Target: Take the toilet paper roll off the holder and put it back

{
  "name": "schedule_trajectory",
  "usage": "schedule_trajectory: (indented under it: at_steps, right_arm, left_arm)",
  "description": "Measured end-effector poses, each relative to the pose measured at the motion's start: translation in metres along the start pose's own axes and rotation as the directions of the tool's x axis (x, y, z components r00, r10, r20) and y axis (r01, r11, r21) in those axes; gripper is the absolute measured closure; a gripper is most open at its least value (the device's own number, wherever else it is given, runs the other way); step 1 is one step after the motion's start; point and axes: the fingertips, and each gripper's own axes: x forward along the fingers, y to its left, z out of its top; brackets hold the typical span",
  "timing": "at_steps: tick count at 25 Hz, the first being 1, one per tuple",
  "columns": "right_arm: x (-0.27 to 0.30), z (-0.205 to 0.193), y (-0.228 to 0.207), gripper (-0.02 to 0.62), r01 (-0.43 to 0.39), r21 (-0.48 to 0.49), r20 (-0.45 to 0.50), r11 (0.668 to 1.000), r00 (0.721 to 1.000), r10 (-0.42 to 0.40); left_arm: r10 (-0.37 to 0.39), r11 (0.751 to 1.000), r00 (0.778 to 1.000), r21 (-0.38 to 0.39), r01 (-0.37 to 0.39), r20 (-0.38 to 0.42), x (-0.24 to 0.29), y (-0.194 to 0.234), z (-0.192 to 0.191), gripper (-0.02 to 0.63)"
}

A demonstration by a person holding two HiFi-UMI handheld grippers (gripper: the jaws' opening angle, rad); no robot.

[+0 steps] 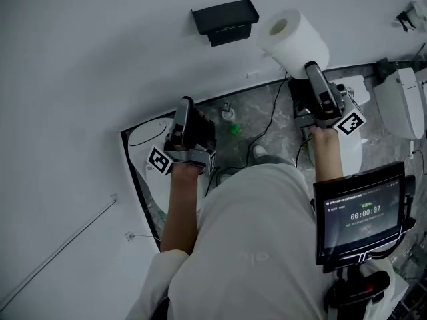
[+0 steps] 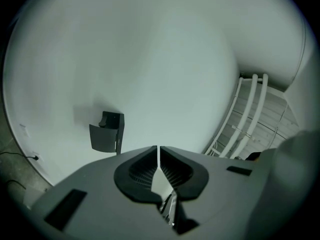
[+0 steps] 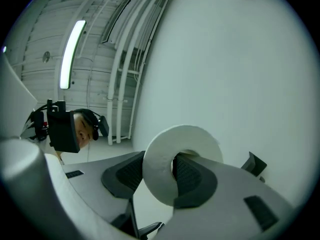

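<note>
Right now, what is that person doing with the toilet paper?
A person holds a gripper in each hand. The right gripper has the toilet paper roll pinched by its side, one jaw inside the hole and one outside, held up close to the white wall. The black holder on that wall is empty, so the roll is off it and not back on yet. The left gripper is shut, holds nothing and points toward the holder.

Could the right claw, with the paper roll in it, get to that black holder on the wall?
Probably yes. The right claw grips the toilet paper roll through its core, the holder hangs empty nearby on the wall, and nothing shows between them.
</note>
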Motion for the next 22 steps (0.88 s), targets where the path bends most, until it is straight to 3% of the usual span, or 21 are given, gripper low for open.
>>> schedule_trajectory:
  at_steps: [6,18,22]
  right_arm:
    - [-0.024,0.014,0.010,0.420,-0.007,-0.011,0.106,1.000,0.994,0.009]
    - [-0.014,0.003,0.013,0.419,-0.033,-0.006,0.080,0.999,0.996,0.034]
    - [-0.014,0.000,0.012,0.419,-0.033,-0.005,0.074,0.999,0.997,0.033]
  left_arm:
    - [-0.032,0.999,0.998,-0.022,0.031,-0.050,0.019,-0.001,-0.005,0.600]
    - [-0.052,0.998,0.996,-0.023,0.050,-0.075,0.018,-0.011,-0.014,0.578]
    - [-0.075,0.996,0.997,-0.051,0.073,-0.028,0.016,-0.014,-0.008,0.578]
